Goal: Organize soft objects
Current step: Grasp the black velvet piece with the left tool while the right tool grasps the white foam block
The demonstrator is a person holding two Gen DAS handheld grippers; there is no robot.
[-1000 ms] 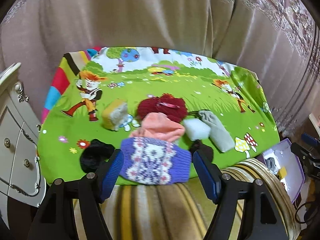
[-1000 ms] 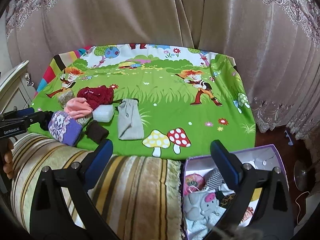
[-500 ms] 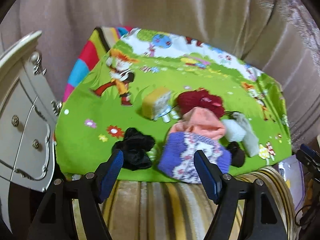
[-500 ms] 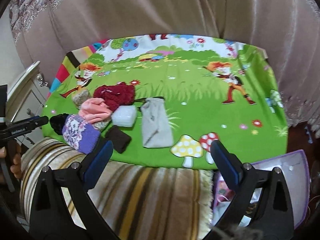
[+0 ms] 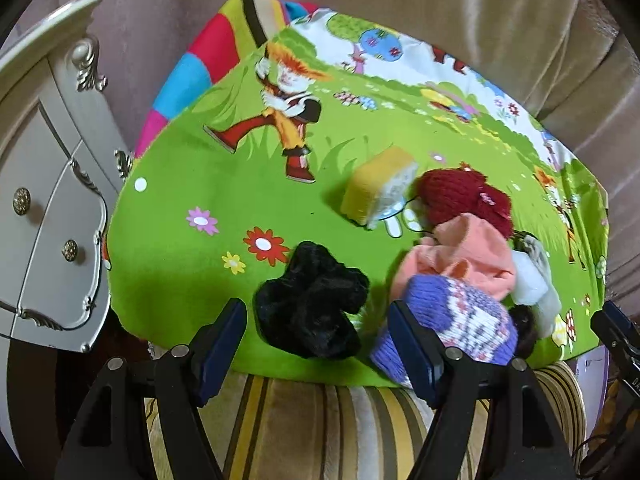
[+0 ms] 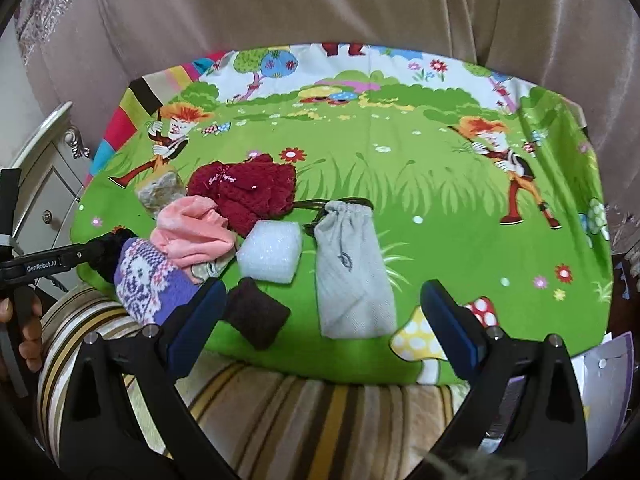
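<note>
left gripper [image 5: 316, 330] wide | over black scrunchie [image 5: 314, 300] (perhaps touching)

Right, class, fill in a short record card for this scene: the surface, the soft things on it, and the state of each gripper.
Surface: green cartoon cloth on a table
Near edge, left: black furry scrunchie, purple knitted hat
Pile behind: pink cloth, dark red knitted hat, yellow sponge
Middle: white foam block, brown pad, grey drawstring pouch
Left gripper: open, scrunchie lies between its fingers, not pressed
Right gripper: open, holding nothing, pouch in line with its gap
</note>
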